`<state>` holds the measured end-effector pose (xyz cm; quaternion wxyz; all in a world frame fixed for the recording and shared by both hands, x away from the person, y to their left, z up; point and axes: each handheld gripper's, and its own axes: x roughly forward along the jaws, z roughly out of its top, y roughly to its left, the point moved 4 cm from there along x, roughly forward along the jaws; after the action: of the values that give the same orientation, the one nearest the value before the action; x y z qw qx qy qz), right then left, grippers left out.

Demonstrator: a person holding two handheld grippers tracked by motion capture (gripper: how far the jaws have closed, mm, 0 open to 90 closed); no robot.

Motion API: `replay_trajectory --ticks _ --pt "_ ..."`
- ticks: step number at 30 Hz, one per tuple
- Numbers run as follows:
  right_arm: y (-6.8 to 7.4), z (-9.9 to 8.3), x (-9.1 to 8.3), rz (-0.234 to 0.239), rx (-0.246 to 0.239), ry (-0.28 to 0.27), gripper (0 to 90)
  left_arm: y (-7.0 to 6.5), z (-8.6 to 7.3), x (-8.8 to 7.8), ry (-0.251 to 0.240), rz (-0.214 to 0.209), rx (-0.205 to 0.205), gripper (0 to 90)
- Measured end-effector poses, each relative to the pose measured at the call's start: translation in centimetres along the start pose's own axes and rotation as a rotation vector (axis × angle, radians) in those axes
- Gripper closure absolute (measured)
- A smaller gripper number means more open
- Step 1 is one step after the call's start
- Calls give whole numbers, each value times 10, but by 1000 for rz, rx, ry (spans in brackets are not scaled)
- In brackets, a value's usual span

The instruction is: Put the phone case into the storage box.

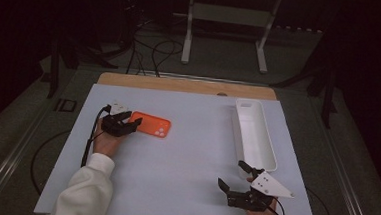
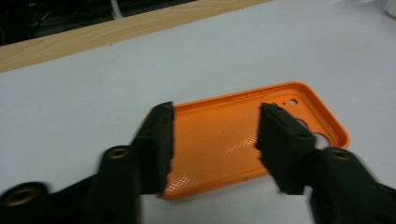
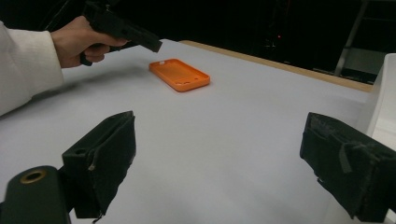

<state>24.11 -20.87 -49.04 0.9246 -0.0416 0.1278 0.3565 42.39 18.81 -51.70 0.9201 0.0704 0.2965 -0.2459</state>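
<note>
Left gripper [image 1: 130, 122] at the near end of the orange phone case [image 1: 150, 124] — right gripper [image 1: 235, 177] parked well apart.

Seen along the left gripper's jaws: case lying flat, hollow side up, on the pale table [image 1: 185, 152], its near end between the two pads [image 2: 161, 140], no pad clearly pressing on a rim — released rather than grasping. Right gripper spread wide over bare table, nothing between its pads, white tray [image 1: 257, 136] just beside it, the case far ahead and off to its left.
</note>
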Motion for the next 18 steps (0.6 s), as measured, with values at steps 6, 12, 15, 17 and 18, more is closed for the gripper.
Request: replay_trajectory --ticks 6,12,15,17,18 --pt "0 0 0 0 -5 -1 105 4 -4 6 18 22 -9 712" --pt "0 0 0 1 -5 -1 105 8 -8 12 45 10 -31 874" --pt "0 0 0 2 -4 0 105 9 -10 15 55 12 -34 900" --pt "0 0 0 2 -3 1 105 10 -11 16 65 22 -39 900" --pt "1 0 0 2 -4 0 105 11 -12 18 68 23 -45 900"
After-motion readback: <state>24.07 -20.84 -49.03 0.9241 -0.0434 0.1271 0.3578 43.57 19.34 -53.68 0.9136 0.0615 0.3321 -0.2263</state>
